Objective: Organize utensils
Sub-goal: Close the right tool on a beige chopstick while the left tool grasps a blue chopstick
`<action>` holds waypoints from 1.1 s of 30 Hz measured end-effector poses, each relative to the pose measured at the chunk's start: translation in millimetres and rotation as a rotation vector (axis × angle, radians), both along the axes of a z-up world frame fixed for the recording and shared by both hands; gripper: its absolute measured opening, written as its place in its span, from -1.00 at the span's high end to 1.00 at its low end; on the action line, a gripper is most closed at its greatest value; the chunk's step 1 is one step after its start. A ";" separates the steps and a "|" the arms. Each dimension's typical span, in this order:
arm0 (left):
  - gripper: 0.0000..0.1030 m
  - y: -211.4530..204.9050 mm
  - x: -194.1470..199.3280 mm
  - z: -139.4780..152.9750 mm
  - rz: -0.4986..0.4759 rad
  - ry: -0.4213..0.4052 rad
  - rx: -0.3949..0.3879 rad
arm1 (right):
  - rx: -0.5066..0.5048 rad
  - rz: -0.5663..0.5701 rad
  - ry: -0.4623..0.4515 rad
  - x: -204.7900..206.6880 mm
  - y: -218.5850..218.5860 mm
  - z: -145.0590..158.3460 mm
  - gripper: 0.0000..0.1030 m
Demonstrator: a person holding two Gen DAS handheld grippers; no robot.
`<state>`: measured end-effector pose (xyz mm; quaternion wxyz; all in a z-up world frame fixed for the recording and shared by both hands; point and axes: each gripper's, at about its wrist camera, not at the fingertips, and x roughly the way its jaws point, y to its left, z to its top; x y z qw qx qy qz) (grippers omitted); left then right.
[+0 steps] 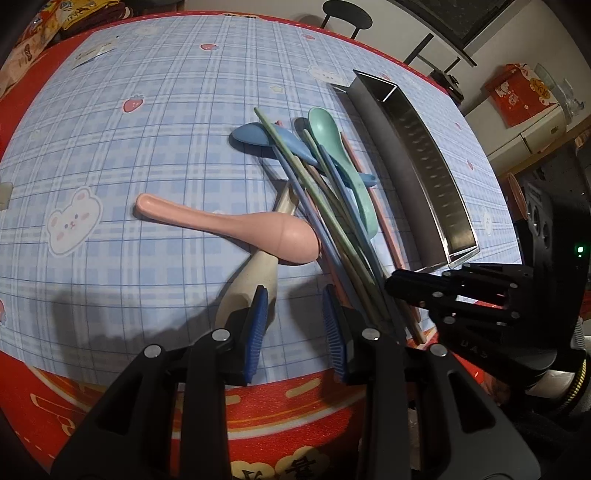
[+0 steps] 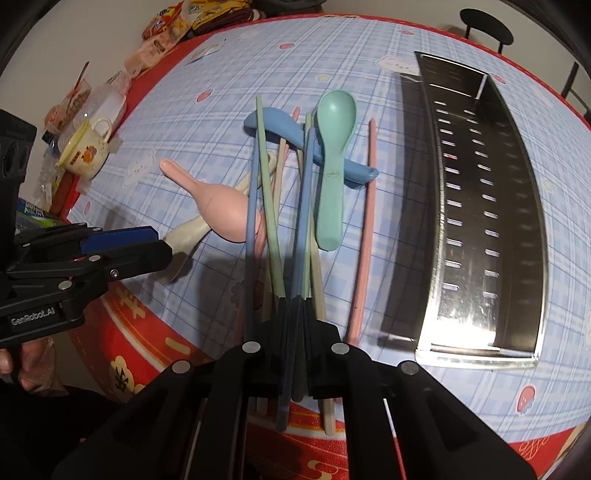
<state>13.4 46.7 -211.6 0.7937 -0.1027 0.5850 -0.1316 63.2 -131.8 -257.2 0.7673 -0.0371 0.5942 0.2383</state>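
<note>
Blue checked cloth carries a jumble of spoons and chopsticks beside the steel tray. Right gripper clamps several chopstick ends; left gripper hovers spread apart near the beige spoon. Lifting could drag the green spoon lying across them.

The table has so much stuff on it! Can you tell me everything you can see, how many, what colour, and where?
Spoons: four. Green, blue, pink, cream, piled mid-table.
Chopsticks: several, blue, green, cream, bunched between the spoons; count unclear.
Pink chopstick: one, lying apart beside the tray.
Metal tray: one, silver, slotted, right side, nothing inside.
Tablecloth: one, blue plaid with bunnies and strawberries.
Mug: one, cream with yellow lid, far left edge.
Snack bags: several, far corner.
Left gripper: black, blue pads, open by the cream spoon.
Right gripper: black, closed on the chopsticks.
</note>
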 end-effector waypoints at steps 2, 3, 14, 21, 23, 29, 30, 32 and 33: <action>0.37 -3.1 1.5 -0.5 -0.004 0.002 -0.005 | -0.005 0.009 0.007 1.9 0.7 -2.2 0.84; 0.37 -3.7 2.2 -0.9 -0.005 0.005 -0.006 | -0.003 0.012 0.011 2.5 1.1 -3.3 0.84; 0.37 -14.9 7.6 -7.5 -0.024 0.027 -0.030 | -0.015 0.036 0.019 7.8 4.2 -7.4 0.81; 0.37 -25.3 12.5 -13.3 -0.060 0.042 -0.055 | 0.002 0.016 0.014 7.7 -1.5 -5.7 0.87; 0.37 -28.8 15.3 -15.3 -0.067 0.044 -0.056 | 0.015 0.015 0.004 7.8 -4.0 -2.5 0.91; 0.37 -32.5 23.8 -24.0 -0.068 0.061 -0.063 | 0.024 0.035 0.017 6.0 -2.3 -4.1 0.95; 0.37 -33.3 24.9 -25.5 -0.069 0.065 -0.064 | 0.021 0.038 0.016 5.5 -1.6 -4.6 0.95; 0.37 -35.2 26.6 -27.4 -0.073 0.072 -0.065 | 0.018 0.036 0.018 6.3 0.5 -6.9 0.95; 0.37 -36.7 27.7 -28.5 -0.077 0.076 -0.067 | 0.028 0.033 0.022 6.8 0.3 -7.3 0.95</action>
